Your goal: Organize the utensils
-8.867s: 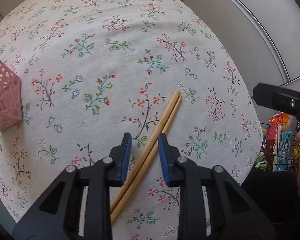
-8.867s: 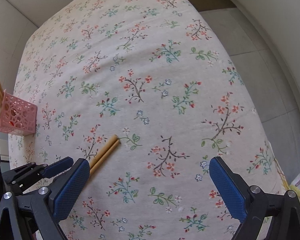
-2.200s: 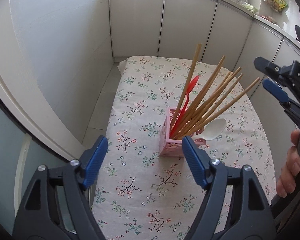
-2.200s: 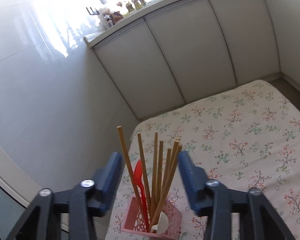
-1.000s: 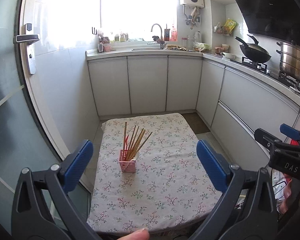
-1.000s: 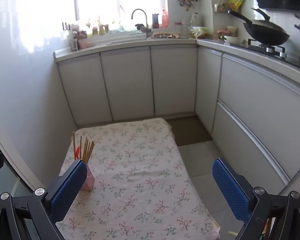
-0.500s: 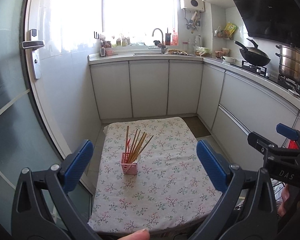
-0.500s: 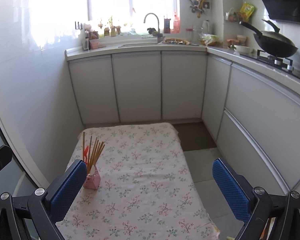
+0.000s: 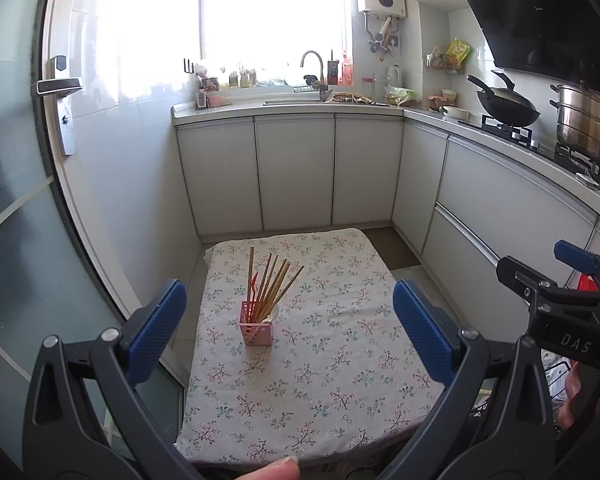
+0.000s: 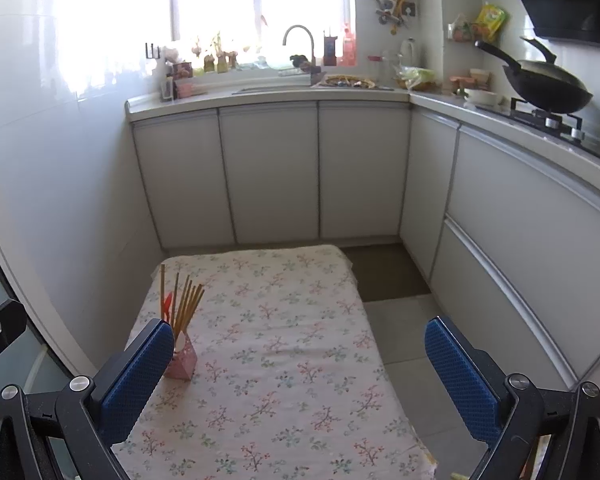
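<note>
A pink lattice holder (image 9: 256, 329) stands on the floral tablecloth (image 9: 320, 360), left of the table's middle. It holds several wooden chopsticks (image 9: 274, 286), a red utensil and a white spoon. It also shows in the right wrist view (image 10: 182, 358), partly behind my left finger. My left gripper (image 9: 290, 330) is open and empty, held high and well back from the table. My right gripper (image 10: 300, 376) is open and empty, also far above the table. The right gripper also shows at the right edge of the left wrist view (image 9: 560, 280).
White kitchen cabinets (image 9: 296, 168) line the back and right. A sink with a tap (image 9: 312, 64) sits under the window. A wok (image 9: 504, 106) and a steel pot (image 9: 582, 126) stand on the stove at right. A glass door (image 9: 16, 200) is at left.
Both grippers have pulled a little further up and back from the table and tilted up slightly. Both stay open and empty.
</note>
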`<state>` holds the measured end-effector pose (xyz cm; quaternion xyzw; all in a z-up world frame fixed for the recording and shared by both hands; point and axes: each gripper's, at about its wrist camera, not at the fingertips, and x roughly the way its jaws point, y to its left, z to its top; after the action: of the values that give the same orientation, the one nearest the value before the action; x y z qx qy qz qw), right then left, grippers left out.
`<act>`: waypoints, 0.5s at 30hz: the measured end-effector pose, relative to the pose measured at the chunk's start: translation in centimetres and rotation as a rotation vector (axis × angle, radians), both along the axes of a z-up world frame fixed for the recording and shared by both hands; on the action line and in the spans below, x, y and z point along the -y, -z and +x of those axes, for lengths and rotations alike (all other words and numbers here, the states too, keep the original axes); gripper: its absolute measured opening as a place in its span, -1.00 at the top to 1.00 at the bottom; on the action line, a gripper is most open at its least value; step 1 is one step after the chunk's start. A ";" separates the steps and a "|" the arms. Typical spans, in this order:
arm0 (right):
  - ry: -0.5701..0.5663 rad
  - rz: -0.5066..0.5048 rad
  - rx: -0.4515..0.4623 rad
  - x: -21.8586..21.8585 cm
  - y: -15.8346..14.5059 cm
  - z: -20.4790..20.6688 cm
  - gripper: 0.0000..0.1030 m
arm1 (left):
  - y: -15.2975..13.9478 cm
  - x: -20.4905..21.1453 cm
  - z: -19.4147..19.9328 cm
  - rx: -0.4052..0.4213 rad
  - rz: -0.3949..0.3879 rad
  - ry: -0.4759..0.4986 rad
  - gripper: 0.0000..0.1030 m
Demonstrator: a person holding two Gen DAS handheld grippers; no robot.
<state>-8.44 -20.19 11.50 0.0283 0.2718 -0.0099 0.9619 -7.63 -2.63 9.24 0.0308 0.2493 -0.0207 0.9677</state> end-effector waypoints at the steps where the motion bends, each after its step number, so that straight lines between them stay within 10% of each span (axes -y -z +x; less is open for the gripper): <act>1: 0.001 -0.002 0.001 0.0 0.0 0.0 -1.00 | 0.0 0.0 0.0 -0.001 0.000 0.000 -0.99; 15: 0.018 -0.015 -0.006 -0.2 0.0 0.1 -1.00 | 0.5 0.1 0.6 -0.033 -0.004 0.009 -0.99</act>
<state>-8.30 -19.99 11.51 0.0235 0.2746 -0.0204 0.9611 -7.05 -2.73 8.74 0.0296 0.2649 -0.0262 0.9635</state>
